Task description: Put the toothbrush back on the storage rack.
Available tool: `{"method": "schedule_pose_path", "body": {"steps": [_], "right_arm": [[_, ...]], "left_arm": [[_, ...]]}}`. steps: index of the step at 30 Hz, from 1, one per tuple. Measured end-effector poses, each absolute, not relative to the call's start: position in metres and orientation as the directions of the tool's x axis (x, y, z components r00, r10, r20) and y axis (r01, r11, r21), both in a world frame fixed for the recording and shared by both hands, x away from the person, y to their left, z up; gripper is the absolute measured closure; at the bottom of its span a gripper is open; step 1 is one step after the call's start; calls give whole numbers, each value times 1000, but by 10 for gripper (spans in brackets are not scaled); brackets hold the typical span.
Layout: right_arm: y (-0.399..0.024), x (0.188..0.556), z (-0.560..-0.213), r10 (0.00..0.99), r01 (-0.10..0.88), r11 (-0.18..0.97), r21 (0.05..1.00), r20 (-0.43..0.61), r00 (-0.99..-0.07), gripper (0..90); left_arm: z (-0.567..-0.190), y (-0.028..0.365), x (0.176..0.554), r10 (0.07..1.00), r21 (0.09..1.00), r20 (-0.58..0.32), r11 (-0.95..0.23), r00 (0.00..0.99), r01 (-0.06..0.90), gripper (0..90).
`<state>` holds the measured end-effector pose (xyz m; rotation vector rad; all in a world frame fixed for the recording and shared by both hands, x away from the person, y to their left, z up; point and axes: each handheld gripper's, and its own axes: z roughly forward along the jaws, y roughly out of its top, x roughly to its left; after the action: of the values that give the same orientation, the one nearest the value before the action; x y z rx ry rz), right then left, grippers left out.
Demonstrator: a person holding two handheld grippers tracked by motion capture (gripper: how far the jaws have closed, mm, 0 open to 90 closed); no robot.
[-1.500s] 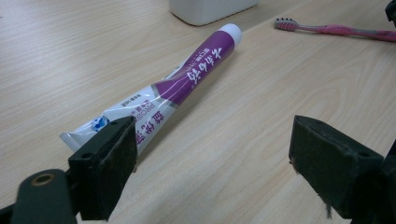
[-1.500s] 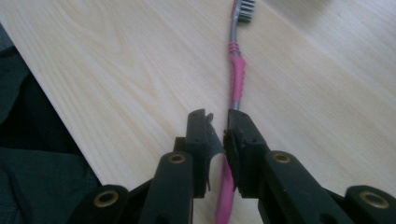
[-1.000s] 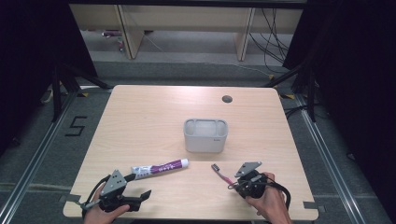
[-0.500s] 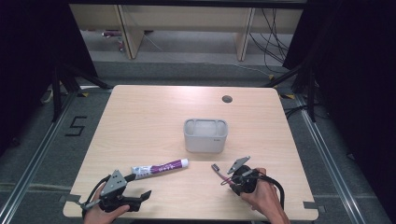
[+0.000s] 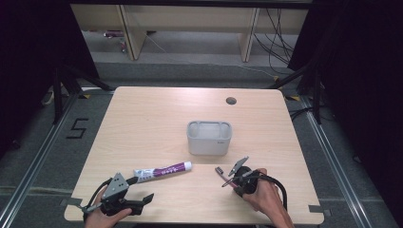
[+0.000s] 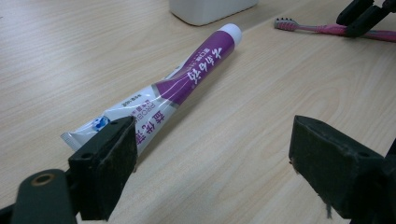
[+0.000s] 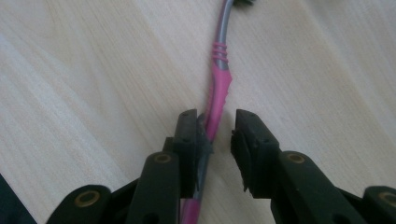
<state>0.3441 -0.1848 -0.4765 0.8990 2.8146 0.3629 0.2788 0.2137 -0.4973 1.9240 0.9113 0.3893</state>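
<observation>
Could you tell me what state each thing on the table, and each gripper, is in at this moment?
Toothpaste tube: lying flat on the table, cap on, ungripped.
Toothbrush: lying on the table, handle between the right gripper's jaws.
White container: upright, open-topped, nothing visible inside.
Left gripper: open wide, beside the tube's crimped end.
Right gripper: jaws straddle the handle, one touching it, a gap at the other; not yet clamped.

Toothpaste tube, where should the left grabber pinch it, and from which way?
Probably by the flat crimped tail of the toothpaste tube, the end nearest the left gripper. The tube lies flat on the table with its white cap pointing away toward the white cup. The tail is thin, so the wide-open jaws could slide in from the person's side and close across it.
</observation>
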Motion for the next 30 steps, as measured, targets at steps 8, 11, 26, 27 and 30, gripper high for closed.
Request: {"method": "schedule_pose_path", "body": {"steps": [8,11,26,27,30], "right_arm": [[-182,347,-476,572,542,804,245,-73,-817,810],[-183,350,-475,560,532,814,231,-71,-825,819],[-172,356,-474,527,517,848,119,-70,-847,826],[-170,356,-474,540,533,840,102,-68,-839,827],[-168,356,-474,541,535,841,86,-71,-838,829]], "left_arm": [[-497,214,279,728,858,-98,-283,678,428,151],[-497,214,279,730,858,-99,-282,677,430,151],[-497,214,279,729,858,-100,-281,677,430,151],[-497,214,279,730,858,-99,-282,677,429,151],[-497,214,279,727,859,-93,-287,681,424,151]]}}
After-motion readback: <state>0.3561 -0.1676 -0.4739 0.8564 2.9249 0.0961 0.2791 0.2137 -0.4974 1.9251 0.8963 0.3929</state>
